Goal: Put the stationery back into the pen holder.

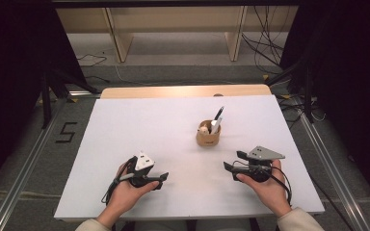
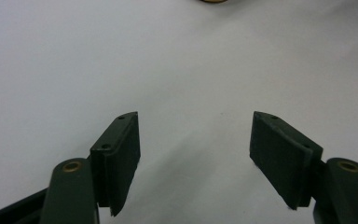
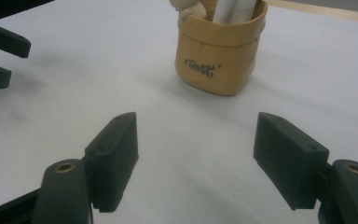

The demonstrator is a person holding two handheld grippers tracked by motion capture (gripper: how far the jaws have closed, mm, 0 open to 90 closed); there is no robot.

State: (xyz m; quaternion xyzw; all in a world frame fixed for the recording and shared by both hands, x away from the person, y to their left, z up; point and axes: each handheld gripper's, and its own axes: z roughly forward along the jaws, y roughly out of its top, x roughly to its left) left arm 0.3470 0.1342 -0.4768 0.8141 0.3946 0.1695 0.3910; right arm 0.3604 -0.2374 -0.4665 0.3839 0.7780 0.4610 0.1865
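Both tongs, the left gripper at seven o'clock and the right gripper at five, are held spread and empty, near the tan cup.

- The tan pen holder is cut by the top edge in the right gripper view.
- Its contents are too small to identify from the high view.

A small tan pen holder, soft-walled like a rolled paper bag and marked with dark script, was stood upright right of the table's middle, with a black pen and white items leaned inside.
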